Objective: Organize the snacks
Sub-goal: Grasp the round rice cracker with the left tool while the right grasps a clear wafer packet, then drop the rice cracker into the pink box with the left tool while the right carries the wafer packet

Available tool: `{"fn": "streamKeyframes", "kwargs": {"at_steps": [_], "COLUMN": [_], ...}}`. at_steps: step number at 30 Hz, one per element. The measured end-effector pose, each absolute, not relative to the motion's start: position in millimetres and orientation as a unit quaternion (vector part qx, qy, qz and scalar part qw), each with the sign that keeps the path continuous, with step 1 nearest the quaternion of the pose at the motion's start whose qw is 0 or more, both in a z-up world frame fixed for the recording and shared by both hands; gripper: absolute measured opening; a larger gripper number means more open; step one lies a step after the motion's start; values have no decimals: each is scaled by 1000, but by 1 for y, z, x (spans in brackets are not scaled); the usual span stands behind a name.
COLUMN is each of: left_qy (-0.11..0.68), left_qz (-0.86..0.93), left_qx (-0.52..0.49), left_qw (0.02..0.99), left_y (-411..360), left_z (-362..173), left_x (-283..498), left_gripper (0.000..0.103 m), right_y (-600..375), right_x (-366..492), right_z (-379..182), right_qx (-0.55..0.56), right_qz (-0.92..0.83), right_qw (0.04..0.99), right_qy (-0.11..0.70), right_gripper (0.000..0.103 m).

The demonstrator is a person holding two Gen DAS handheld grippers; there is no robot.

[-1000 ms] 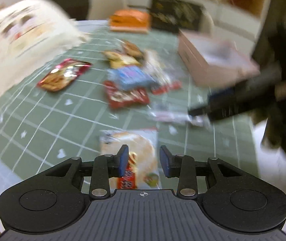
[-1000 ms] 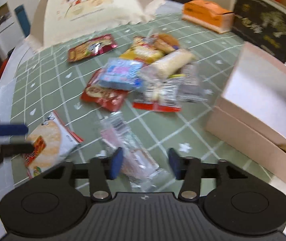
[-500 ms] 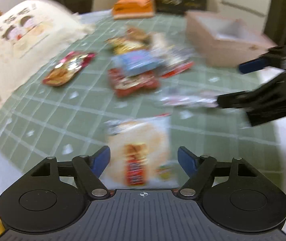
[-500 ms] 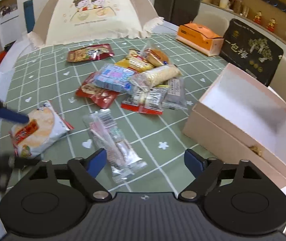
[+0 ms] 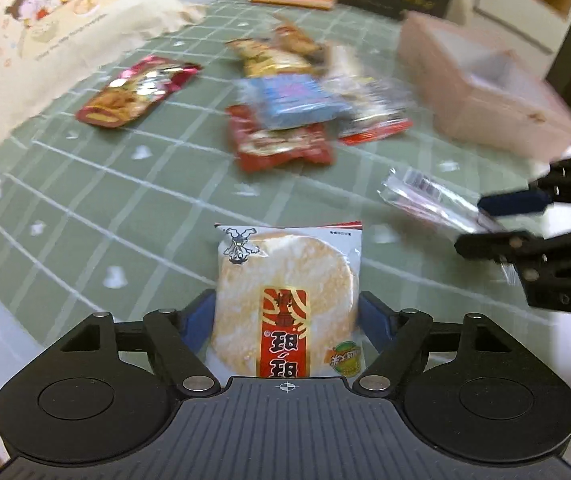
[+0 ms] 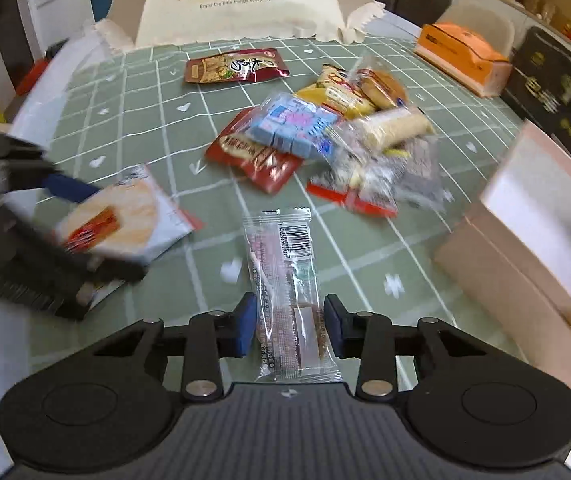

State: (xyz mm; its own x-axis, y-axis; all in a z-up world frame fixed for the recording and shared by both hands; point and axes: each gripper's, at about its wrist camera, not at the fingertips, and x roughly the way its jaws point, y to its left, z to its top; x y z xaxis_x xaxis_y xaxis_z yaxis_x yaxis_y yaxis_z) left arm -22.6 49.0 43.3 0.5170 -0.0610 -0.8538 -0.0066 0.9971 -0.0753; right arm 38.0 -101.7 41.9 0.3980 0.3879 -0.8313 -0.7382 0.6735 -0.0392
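A rice cracker packet (image 5: 285, 280), white with a red label, lies flat on the green checked tablecloth (image 5: 85, 208). My left gripper (image 5: 285, 320) stands wide open around it, its blue pads beside the packet's edges. A long clear-wrapped snack (image 6: 285, 264) lies between the fingers of my right gripper (image 6: 289, 328). Those jaws are closing, the pads just at the wrapper's sides, which is not squeezed. An open pink box (image 6: 525, 240) sits to the right. Each gripper shows in the other's view: the right gripper (image 5: 497, 224) and the left gripper (image 6: 117, 232).
A pile of mixed snack packets (image 6: 317, 132) lies mid-table, and a red pouch (image 6: 237, 66) sits farther back. A cream mesh food cover (image 6: 245, 0) stands at the rear, an orange box (image 6: 461, 56) and a black box (image 6: 557, 92) at the back right.
My left jaws went from narrow to wide and now straddle the cracker packet. The right jaws opened wide, then narrowed around the clear snack. Both grippers shifted slightly.
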Motion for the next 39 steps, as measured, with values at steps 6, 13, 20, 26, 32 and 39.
{"fn": "streamKeyframes", "kwargs": {"at_steps": [6,13,20,26,32,39], "left_qy": [399,351,385,346,405,435], "left_qz": [-110,-177,-193,-134,-98,-87], "left_qx": [-55,-91,-178,-222,-118,22], "left_qw": [909,915,885,902,901,896], "left_y": [-1,-59,-74,-9,26,12], "left_z": [111,160,93,111,83,28], "left_x": [-9,115,197,185,188,182], "left_gripper": [81,81,77,77,77,69], "right_y": [-181,-218,-227,-239,-214,-155], "right_x": [17,13,29,63,167,189], "right_z": [73,85,86,111,105,106], "right_qx": [-146,-111,-83,-61,-67,-55], "right_qz": [298,254,216,188,138,214], "right_qw": [844,864,873,897,904,880], "right_qy": [421,420,429,395,399,421], "right_gripper": [36,36,36,36,51,65]}}
